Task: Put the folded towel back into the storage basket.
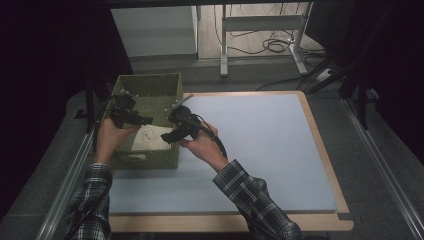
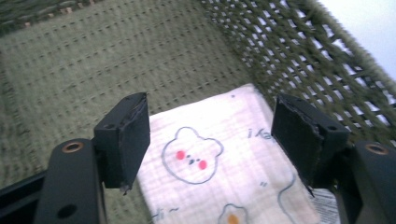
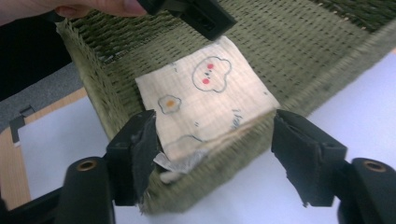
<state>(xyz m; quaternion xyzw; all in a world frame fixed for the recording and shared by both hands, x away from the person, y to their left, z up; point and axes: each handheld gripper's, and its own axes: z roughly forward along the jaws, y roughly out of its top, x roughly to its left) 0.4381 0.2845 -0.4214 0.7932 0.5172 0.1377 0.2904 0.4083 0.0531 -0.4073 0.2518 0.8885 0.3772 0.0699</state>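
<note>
So the folded cloth (image 1: 151, 137) with the little bear and egg doodles is lying flat in the green woven basket (image 1: 150, 85), at the end nearest the person. I'd say the putting-away part is basically done. What's left looks like just pulling both hands back out.

Left gripper (image 2: 212, 140) has its jaws standing wide apart with nothing pinched; the cloth sits below and between them, not touched by either pad as far as I can tell. Right gripper (image 3: 212, 149) is spread wide too and empty. It hovers over the basket's near edge, and the cloth's corner with the tag lies just beyond its jaws, close but apart.

From the high view both grippers hang right over the basket's near half, which sits on the table's blue mat (image 1: 260, 145).
</note>
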